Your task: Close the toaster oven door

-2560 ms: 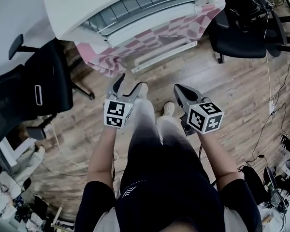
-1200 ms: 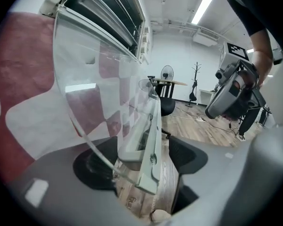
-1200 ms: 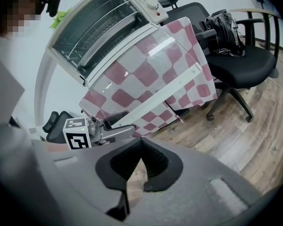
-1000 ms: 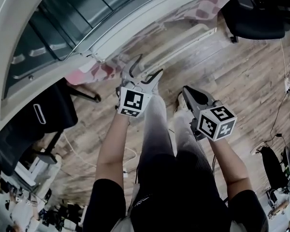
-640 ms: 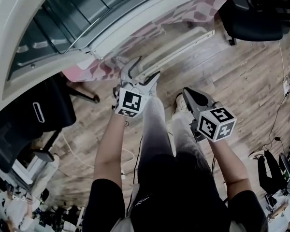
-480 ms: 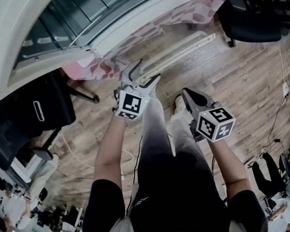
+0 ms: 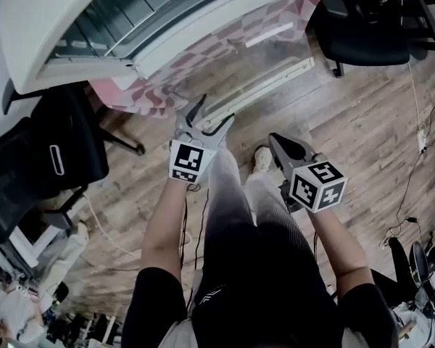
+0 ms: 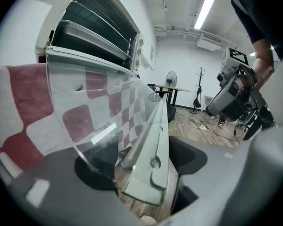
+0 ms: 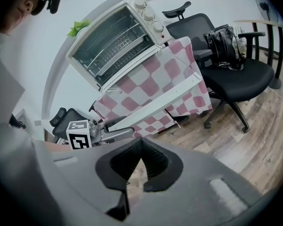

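One open door (image 7: 239,53), handle (image 7: 258,87) outward

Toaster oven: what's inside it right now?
Inside the toaster oven: a wire rack and a metal tray. No food shows. The cavity floor beneath the tray is covered.

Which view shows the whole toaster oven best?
Right gripper view: the toaster oven appears whole, front-on. Head view crops it at the top edge; left gripper view shows only door and racks.
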